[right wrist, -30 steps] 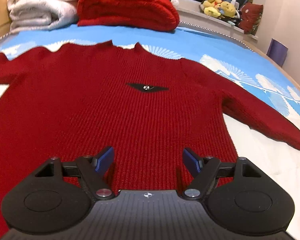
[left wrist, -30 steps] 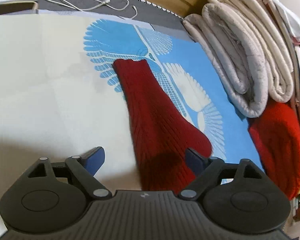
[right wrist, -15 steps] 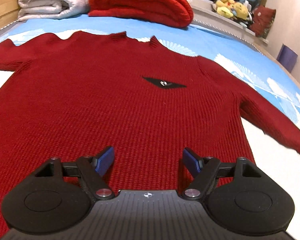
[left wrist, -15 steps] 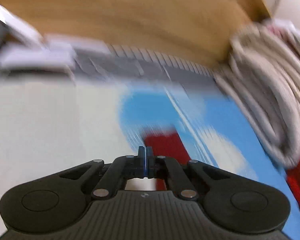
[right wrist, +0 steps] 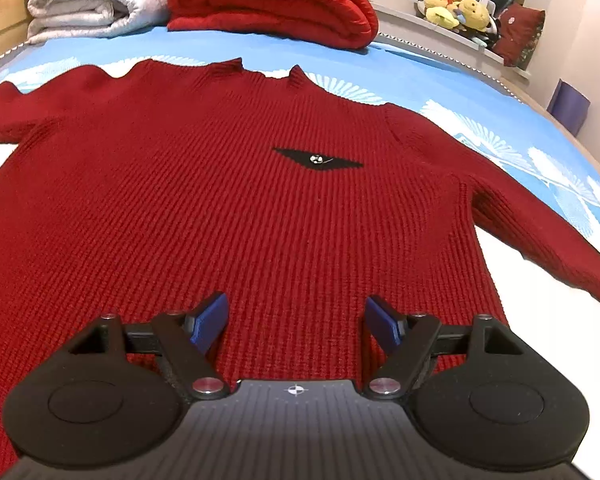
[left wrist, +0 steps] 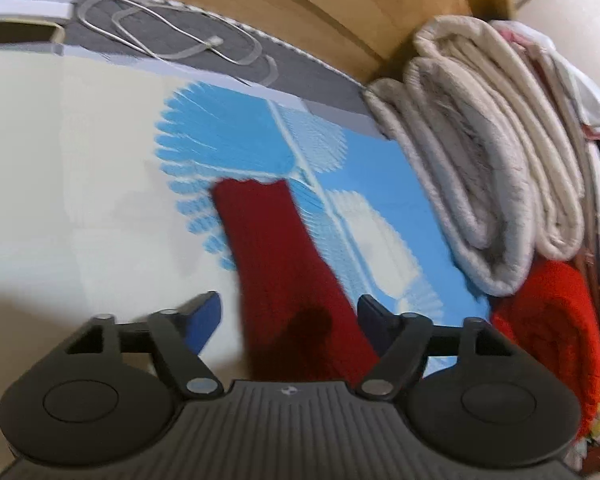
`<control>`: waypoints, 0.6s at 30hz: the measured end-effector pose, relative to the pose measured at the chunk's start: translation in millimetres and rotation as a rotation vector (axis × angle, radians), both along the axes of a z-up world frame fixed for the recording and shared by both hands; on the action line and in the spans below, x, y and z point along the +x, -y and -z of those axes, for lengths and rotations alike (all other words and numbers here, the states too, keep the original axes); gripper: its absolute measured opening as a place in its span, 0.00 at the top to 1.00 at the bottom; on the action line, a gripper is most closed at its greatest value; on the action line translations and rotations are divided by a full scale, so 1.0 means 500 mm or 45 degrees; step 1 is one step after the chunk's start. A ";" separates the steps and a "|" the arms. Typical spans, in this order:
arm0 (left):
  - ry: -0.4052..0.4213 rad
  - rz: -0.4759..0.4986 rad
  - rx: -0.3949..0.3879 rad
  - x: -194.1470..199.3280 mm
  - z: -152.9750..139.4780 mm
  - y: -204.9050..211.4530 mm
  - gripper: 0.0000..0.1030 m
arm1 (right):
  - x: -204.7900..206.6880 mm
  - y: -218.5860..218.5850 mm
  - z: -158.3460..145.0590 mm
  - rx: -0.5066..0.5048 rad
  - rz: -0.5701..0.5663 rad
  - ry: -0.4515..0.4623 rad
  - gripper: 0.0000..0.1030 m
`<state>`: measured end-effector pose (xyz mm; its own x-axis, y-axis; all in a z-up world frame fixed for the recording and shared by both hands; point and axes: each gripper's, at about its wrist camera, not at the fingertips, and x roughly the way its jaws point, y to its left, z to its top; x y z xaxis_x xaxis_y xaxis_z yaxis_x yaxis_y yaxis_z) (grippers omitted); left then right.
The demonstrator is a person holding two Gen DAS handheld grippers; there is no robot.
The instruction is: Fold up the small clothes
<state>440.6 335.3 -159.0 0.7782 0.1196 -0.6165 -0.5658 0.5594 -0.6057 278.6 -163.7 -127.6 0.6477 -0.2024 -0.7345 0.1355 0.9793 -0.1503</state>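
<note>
A dark red knitted sweater (right wrist: 260,208) lies spread flat on the bed, front up, with a small black diamond patch on the chest. My right gripper (right wrist: 296,320) hovers open over its lower body, nothing between the blue pads. One sleeve (left wrist: 284,264) of the sweater stretches away from me in the left wrist view, its cuff at the far end. My left gripper (left wrist: 288,316) hangs over that sleeve near the shoulder end; its jaws are opening, the sleeve lies below the gap and the pads do not press on it.
A bedsheet (left wrist: 80,160), cream with blue feather prints, covers the bed. Folded pale quilts (left wrist: 492,160) and a folded red blanket (right wrist: 272,0) are stacked at the head. A white cable (left wrist: 172,36) lies on the grey edge. Plush toys (right wrist: 456,12) sit on a ledge.
My left gripper snapped shut while swinging up toward the headboard, then came back down over the sleeve with its jaws wide again. The right gripper stayed open and edged slightly over the sweater.
</note>
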 end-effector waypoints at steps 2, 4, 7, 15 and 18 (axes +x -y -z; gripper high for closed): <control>0.030 0.052 -0.051 0.011 0.005 0.008 0.25 | 0.001 0.000 0.001 0.004 0.003 -0.001 0.25; -0.006 0.029 -0.008 0.018 0.008 0.016 0.81 | 0.001 -0.001 0.001 0.003 0.000 -0.002 0.25; -0.077 -0.089 0.047 0.007 0.009 0.019 0.89 | 0.001 -0.002 0.003 -0.006 -0.010 -0.002 0.25; -0.193 -0.277 0.280 -0.038 -0.057 0.060 0.85 | -0.009 -0.002 -0.017 0.017 -0.023 0.025 0.25; -0.199 -0.256 0.115 -0.042 -0.010 0.033 0.65 | -0.017 0.002 -0.020 0.017 -0.034 0.025 0.25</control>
